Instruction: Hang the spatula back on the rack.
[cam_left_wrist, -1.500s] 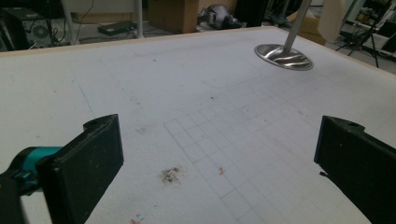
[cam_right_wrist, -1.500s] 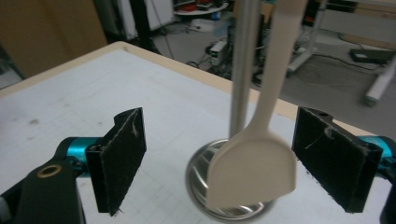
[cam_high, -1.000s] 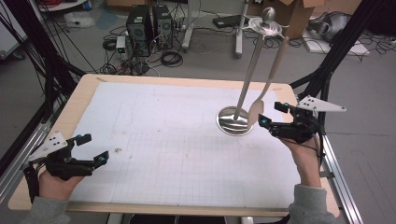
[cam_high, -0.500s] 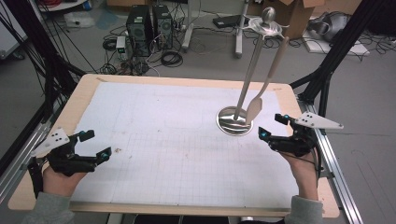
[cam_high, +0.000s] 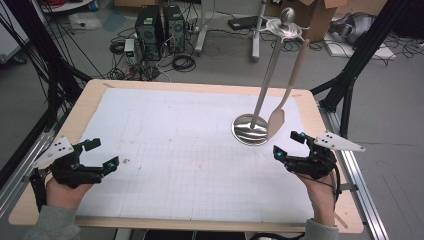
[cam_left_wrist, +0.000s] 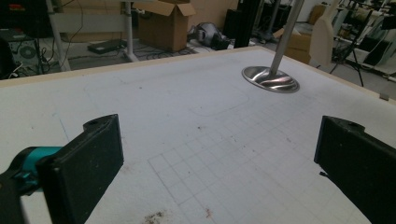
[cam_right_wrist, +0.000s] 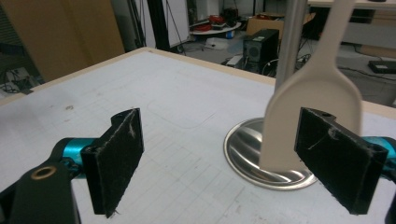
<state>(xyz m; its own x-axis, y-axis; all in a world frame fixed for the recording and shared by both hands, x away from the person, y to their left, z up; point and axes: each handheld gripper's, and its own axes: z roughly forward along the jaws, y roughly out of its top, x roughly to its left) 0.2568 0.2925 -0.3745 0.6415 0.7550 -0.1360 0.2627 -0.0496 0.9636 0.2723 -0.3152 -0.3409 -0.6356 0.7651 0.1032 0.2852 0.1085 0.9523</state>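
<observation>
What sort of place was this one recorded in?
Probably a robotics lab or workshop. Desktop computer towers stand on the floor amid loose cables, cardboard boxes sit behind, and the gridded work table is framed by black struts.

Cream spatula (cam_right_wrist: 312, 112); shiny silver stand (cam_high: 250, 129), white gridded mat (cam_high: 190, 150), black hand-held gripper (cam_high: 293, 146) with teal accents

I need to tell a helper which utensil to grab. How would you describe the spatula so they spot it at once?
Find the steel stand with a round base near the table's far right corner. From its top hangs the spatula, close ahead of the right gripper. It is flat, cream and broad-bladed, unlike the shiny pole beside it.
</observation>
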